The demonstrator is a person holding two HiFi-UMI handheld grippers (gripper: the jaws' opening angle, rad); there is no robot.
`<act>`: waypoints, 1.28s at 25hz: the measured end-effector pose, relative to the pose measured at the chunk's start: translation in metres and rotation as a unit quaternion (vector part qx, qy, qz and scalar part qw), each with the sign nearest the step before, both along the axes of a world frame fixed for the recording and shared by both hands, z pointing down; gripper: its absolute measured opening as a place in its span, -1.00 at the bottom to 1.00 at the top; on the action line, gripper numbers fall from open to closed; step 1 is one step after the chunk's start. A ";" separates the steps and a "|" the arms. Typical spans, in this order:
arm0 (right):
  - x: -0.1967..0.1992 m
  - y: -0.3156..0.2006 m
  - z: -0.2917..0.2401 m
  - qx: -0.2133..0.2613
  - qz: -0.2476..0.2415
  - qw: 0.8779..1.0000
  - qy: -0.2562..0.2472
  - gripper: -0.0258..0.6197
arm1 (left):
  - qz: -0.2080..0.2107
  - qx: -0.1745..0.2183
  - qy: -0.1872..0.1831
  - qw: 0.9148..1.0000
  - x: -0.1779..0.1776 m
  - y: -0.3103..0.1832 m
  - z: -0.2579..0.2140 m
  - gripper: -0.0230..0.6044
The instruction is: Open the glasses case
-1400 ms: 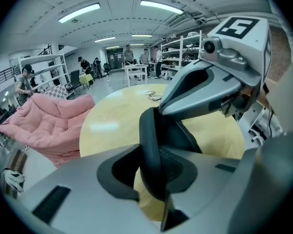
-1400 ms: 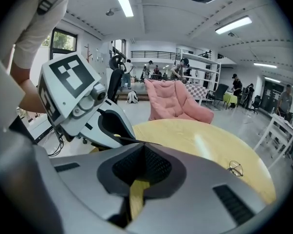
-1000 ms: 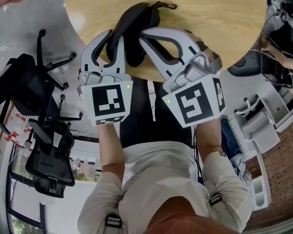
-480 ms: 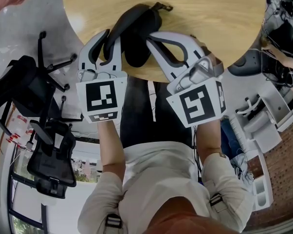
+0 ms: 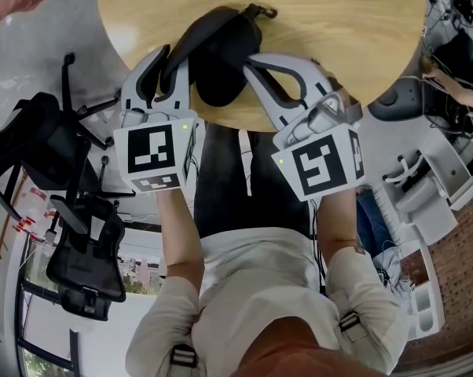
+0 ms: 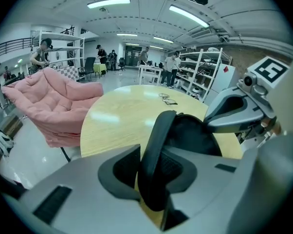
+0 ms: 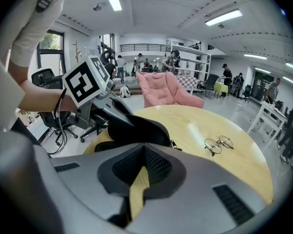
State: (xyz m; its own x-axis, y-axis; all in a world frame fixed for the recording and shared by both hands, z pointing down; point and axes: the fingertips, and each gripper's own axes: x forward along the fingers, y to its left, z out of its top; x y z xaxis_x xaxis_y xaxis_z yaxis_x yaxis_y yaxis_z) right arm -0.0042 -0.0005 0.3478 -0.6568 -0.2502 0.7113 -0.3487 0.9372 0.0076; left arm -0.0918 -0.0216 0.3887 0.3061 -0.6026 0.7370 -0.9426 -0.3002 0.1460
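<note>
A round wooden table (image 5: 339,45) has glasses (image 7: 218,144) on it. A soft pink chair (image 6: 49,106) sits near it. Black chairs (image 5: 79,254) stand beside.

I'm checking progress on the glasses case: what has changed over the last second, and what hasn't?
The left tool, clamped on the lid, swung left in the head view, spreading the glasses case wider; its jaws have just been opening, with the lid between them. The right tool, shut and empty, edged right beside the case. Unchanged: case on the table, left grip on the lid.
</note>
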 end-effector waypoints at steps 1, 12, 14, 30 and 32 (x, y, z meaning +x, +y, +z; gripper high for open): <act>0.001 0.000 0.000 -0.001 0.001 1.000 0.000 -0.86 | -0.001 0.000 0.002 1.000 0.000 0.000 0.000 -0.65; 0.009 0.002 0.010 -0.011 0.023 1.000 0.013 -0.86 | -0.017 0.004 0.006 1.000 -0.004 -0.004 0.005 -0.60; 0.010 0.003 0.013 -0.014 0.025 0.999 0.023 -0.86 | -0.018 0.003 0.005 1.000 -0.004 -0.003 0.005 -0.60; 0.001 -0.002 0.009 0.027 0.065 0.997 0.023 -0.86 | 0.046 0.039 -0.013 0.998 0.013 0.002 -0.005 -0.16; -0.001 -0.003 0.003 0.039 0.066 0.997 0.011 -0.85 | 0.055 0.050 -0.015 0.997 0.019 0.003 -0.011 -0.06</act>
State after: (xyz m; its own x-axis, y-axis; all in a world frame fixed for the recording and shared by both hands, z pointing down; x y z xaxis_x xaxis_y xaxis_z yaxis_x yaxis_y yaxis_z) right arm -0.0057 -0.0037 0.3512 -0.5989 -0.3889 0.7000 -0.4687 0.8790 0.0873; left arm -0.0726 -0.0187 0.3776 0.3542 -0.6377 0.6840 -0.9062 -0.4146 0.0827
